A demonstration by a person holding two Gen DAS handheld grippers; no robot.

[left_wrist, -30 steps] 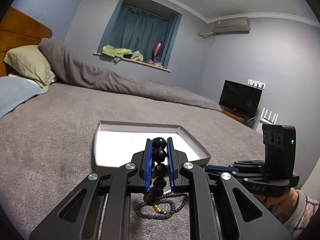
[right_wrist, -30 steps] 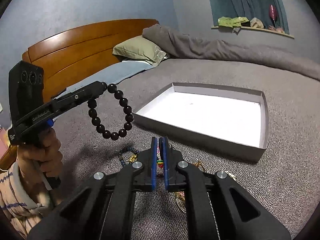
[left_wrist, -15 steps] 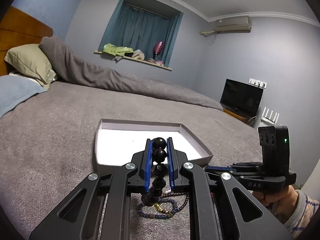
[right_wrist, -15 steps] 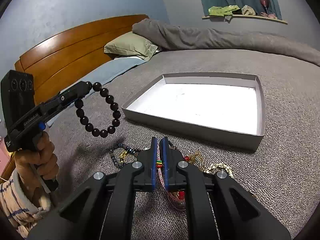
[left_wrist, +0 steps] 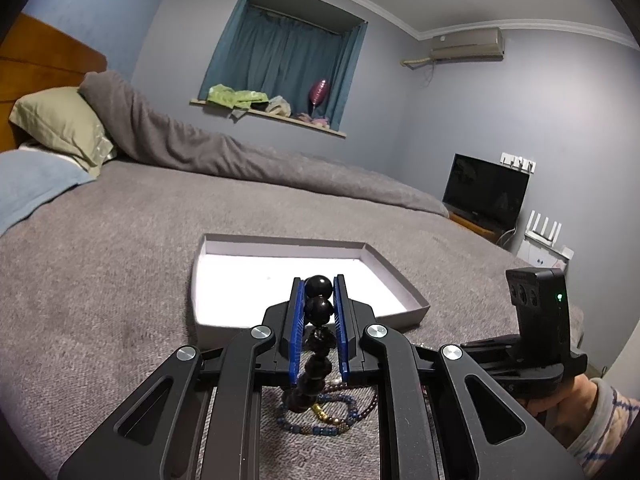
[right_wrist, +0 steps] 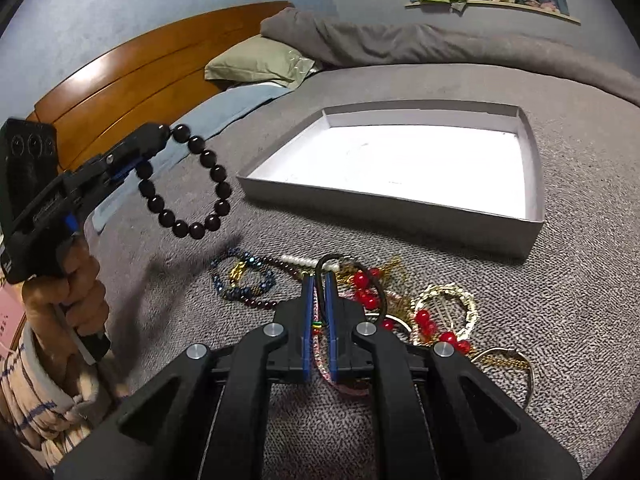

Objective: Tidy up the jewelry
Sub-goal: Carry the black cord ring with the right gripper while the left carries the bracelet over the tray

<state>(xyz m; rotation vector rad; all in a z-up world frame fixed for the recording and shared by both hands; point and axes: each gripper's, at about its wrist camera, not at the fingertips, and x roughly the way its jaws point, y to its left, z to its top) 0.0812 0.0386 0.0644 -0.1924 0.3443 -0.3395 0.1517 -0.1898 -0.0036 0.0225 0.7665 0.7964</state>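
Black bead bracelet (right_wrist: 188,184) clamped, left tool (left_wrist: 319,286)

Jewelry pile (right_wrist: 360,300) before box (right_wrist: 400,200).

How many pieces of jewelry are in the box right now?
0. The box is bare inside. The black bead bracelet hangs from the left gripper; the rest lie piled on the bedspread.
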